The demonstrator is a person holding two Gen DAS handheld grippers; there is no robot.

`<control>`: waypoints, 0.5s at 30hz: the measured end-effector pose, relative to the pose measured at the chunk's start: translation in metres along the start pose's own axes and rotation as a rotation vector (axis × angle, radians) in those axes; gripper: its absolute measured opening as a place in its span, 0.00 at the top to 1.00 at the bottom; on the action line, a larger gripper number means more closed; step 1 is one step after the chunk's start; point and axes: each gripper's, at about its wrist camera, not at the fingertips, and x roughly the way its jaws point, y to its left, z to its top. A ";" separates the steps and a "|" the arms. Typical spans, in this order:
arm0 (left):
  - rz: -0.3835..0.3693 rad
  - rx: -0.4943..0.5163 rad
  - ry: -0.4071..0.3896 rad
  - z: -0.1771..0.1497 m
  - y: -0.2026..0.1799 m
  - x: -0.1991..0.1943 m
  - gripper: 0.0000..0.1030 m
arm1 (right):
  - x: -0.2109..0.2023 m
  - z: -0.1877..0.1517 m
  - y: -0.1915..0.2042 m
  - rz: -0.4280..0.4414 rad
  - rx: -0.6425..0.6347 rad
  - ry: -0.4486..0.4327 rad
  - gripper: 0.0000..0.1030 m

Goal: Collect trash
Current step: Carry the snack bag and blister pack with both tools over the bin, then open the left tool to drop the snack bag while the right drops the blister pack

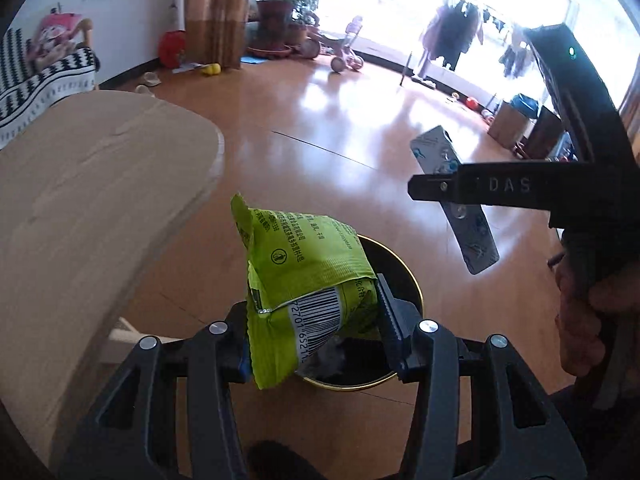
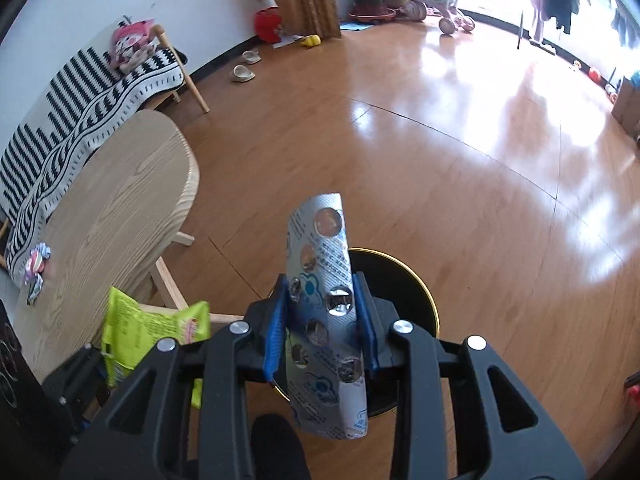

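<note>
Above the black gold-rimmed bin [image 1: 404, 276], left tool [image 1: 316, 320] angled down, pinched shut on a green snack wrapper [image 1: 304, 268] — barcode end low, crimped top pointing up and away. Off to the right in the same view, right tool [image 1: 432, 190] reaching in sideways, a hand [image 1: 580, 320] wrapped round its grip. From the right wrist view, right tool [image 2: 320, 320] also tipped down over the bin [image 2: 408, 280], blue pads [image 2: 274, 332] squeezing a silver blister pack [image 2: 326, 308] upright between them — pockets mostly punched out. Green wrapper [image 2: 152, 328] just left, beside the wooden counter [image 2: 100, 232]. On that counter, near its far-left edge, a small colourful candy wrapper [image 2: 36, 268]. Glossy wood floor [image 2: 440, 160] all round.
</note>
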 end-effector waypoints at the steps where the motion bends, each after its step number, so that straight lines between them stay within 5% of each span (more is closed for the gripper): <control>1: -0.008 -0.001 0.004 0.002 -0.001 0.002 0.53 | 0.000 0.000 -0.003 0.000 0.003 0.002 0.69; 7: -0.029 0.008 0.021 0.005 0.001 0.011 0.52 | 0.004 0.004 -0.010 -0.007 0.025 0.004 0.69; 15: -0.042 0.025 0.016 0.010 -0.006 0.018 0.35 | 0.011 0.002 -0.019 -0.012 0.044 0.026 0.68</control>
